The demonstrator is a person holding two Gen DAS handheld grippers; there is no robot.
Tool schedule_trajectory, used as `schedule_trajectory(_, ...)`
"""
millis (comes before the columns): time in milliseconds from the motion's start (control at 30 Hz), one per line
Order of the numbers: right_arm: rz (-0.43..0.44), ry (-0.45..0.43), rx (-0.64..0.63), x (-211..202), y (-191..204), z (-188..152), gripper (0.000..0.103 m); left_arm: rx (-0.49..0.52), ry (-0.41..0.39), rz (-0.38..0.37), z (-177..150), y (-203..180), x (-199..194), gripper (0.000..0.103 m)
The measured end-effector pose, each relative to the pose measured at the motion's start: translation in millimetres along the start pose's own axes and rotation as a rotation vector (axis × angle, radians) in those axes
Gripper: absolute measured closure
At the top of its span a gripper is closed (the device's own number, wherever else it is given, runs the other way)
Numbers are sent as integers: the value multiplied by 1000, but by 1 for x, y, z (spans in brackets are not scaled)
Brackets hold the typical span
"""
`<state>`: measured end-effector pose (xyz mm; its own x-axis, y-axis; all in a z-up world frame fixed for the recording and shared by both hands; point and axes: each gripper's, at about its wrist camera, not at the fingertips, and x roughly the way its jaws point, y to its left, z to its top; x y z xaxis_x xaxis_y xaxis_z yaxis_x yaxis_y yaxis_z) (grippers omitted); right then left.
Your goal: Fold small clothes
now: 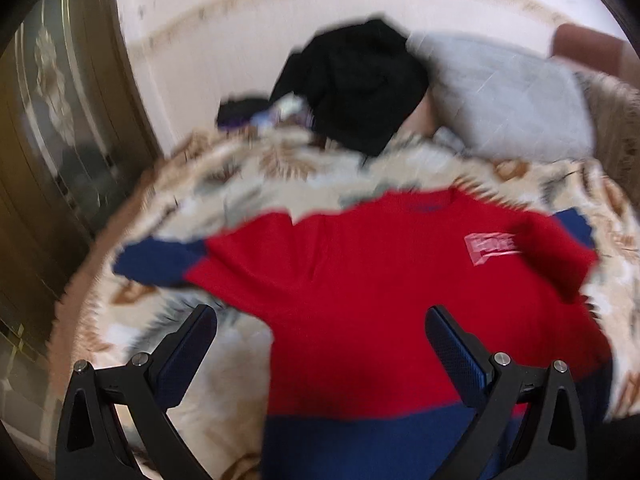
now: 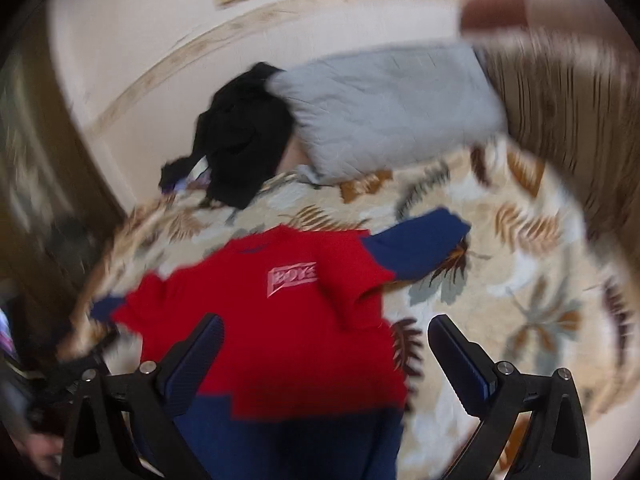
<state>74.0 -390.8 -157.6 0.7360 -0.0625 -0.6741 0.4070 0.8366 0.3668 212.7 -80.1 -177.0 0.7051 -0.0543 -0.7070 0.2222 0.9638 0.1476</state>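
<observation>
The red shirt [image 2: 304, 320] lay spread flat on the leaf-print blanket [image 2: 520, 280], blue sleeves out to either side; its chest patch [image 2: 292, 277] read "BOYS" — sharper in the right view, smeared in the left. Both claws hung above the blue hem; the left claw [image 1: 320, 356] stood apart and empty; the right claw [image 2: 326, 364] likewise — apart, gripping nothing. Beyond them sat a black garment [image 1: 352, 84] and a grey pillow [image 2: 392, 108].
</observation>
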Motion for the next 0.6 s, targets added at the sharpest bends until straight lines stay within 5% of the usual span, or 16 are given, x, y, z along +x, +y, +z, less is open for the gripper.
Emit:
schedule_trajectory(167, 129, 102, 442, 86, -123, 38, 2, -20, -28, 40, -1, 1, 42, 0)
schedule_trajectory(300, 193, 151, 639, 145, -158, 46, 21, -6, -52, 52, 7, -1, 50, 0)
schedule_trajectory(367, 157, 193, 689, 175, -163, 49, 24, -11, -50, 56, 11, 2, 53, 0)
schedule_trajectory(467, 114, 163, 705, 195, -159, 58, 43, -28, -49, 50, 16, 6, 57, 0)
schedule_trajectory(500, 100, 160, 678, 196, -153, 63, 74, -32, -58, 58, 18, 9, 57, 0)
schedule_trajectory(533, 76, 166, 637, 198, -143, 69, 85, -36, -65, 68, 19, 13, 56, 0)
schedule_trajectory(600, 72, 153, 577, 193, -123, 75, 87, -62, -77, 93, 20, 24, 54, 0)
